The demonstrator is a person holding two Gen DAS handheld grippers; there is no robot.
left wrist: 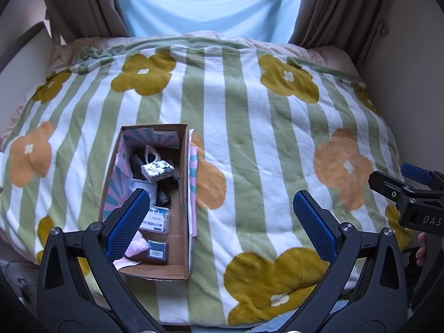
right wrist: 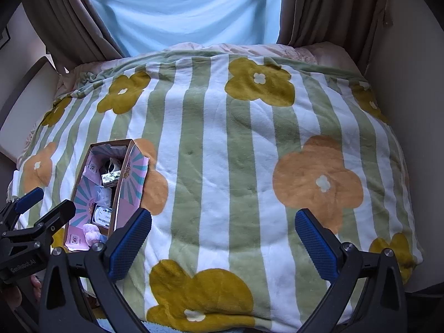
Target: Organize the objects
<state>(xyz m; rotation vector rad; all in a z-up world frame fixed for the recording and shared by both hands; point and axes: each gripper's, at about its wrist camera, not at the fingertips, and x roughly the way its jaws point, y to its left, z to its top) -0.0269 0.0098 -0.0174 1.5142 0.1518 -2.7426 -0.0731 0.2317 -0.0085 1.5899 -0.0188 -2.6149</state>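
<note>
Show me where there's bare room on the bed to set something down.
The blanket lies bare from the cardboard box rightward to its right edge, and from the box back toward the curtains. The box itself is crowded: white patterned packet, labelled plastic case, dark small box. A narrower bare strip lies left of it.

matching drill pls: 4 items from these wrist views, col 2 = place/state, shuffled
1. cardboard box
2. floral-print box
3. pink plush
4. left gripper

A. jaws open, empty
B. near end of the box
C. on the striped blanket
D. atop dark items, toward the box's far end

Pairs: 1-C, 2-D, 3-B, 4-A
</note>
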